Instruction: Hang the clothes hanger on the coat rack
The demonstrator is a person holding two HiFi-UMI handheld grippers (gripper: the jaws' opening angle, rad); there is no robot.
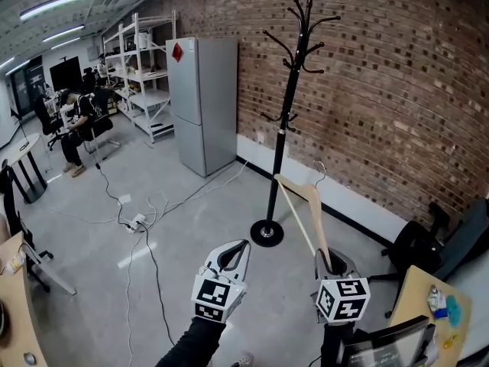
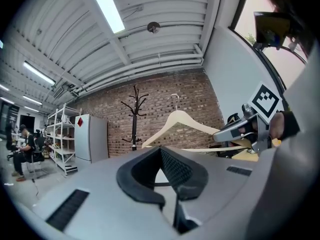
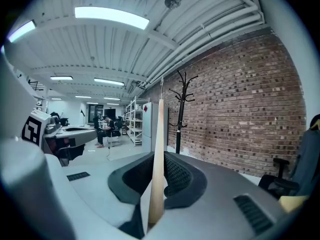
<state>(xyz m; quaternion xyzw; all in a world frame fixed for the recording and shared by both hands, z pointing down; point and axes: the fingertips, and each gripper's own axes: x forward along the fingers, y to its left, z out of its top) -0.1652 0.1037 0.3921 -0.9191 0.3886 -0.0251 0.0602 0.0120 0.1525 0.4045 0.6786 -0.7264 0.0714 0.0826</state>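
Note:
A black coat rack (image 1: 286, 113) stands on a round base in front of the brick wall; it also shows in the left gripper view (image 2: 134, 116) and the right gripper view (image 3: 179, 114). My right gripper (image 1: 334, 270) is shut on the lower end of a wooden clothes hanger (image 1: 306, 205), which rises tilted toward the rack with its metal hook (image 1: 319, 173) on top. The wooden arm (image 3: 159, 124) stands edge-on between the right gripper's (image 3: 159, 156) pads. My left gripper (image 1: 233, 257) hovers to the left of it, tips (image 2: 161, 151) together and empty. The hanger (image 2: 177, 119) hangs short of the rack.
A grey fridge (image 1: 202, 102) and metal shelving (image 1: 141, 71) stand left of the rack. Cables and a power strip (image 1: 137, 220) lie on the floor. A person sits at a desk (image 1: 76, 121) far left. A black chair (image 1: 416, 247) and a wooden desk (image 1: 428, 297) are at the right.

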